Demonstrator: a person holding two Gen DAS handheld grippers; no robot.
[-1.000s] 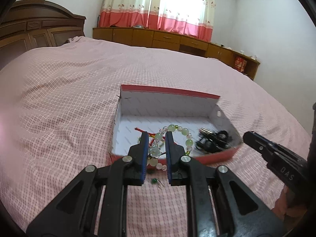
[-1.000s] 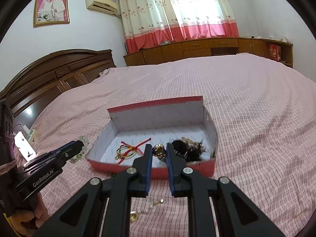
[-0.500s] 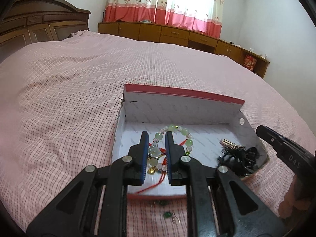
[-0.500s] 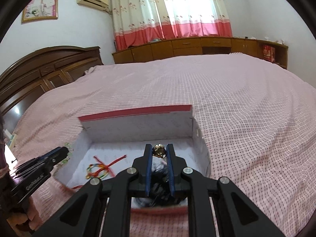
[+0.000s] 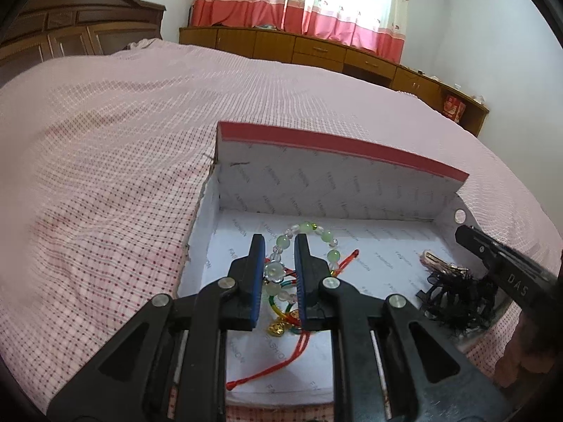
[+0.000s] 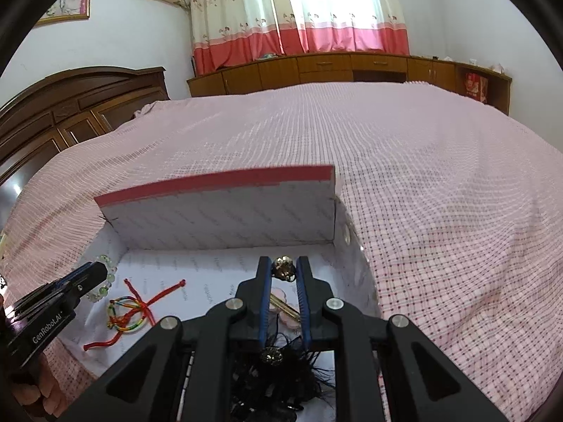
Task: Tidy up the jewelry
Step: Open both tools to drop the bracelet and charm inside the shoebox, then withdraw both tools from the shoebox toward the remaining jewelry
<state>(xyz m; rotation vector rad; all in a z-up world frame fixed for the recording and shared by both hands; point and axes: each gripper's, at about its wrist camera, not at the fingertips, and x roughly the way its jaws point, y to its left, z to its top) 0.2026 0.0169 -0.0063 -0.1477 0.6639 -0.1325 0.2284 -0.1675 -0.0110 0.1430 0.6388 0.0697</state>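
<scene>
1. My left claw (image 5: 278, 263) is clamped on a green bead bracelet (image 5: 306, 242), with a clear flower-shaped bead caught between the blue pads and the rest of the loop arching out past the fingertips.
2. My right claw (image 6: 285, 274) is pinched together on a small gold ornament (image 6: 283, 266) that sits right at its fingertips.
3. Both claws hang over the open box (image 5: 337, 161), pointing down into it; its far wall, red along the top edge, stands upright ahead of both claws.
4. Under and just behind the left claw's tips, on the box's white floor, I see a multicoloured cord bracelet (image 5: 286, 307) with red string tails trailing back toward me and a little gold charm (image 5: 276, 328) beside it.
5. To the right of the left claw lies a black feathery hair piece (image 5: 457, 299) with a gold clip (image 5: 436, 262) next to it; in the right wrist view the same black piece lies directly below the right claw.
6. In the left wrist view the right claw enters from the right edge, above the black piece.
7. The box rests on a bed (image 6: 422, 176) with a pink checked cover, spreading out on all sides of the claws.
8. Far ahead stand a low wooden cabinet (image 6: 352, 66) and pink-and-cream curtains (image 6: 299, 10); a dark headboard (image 6: 70, 105) is off to the left.
</scene>
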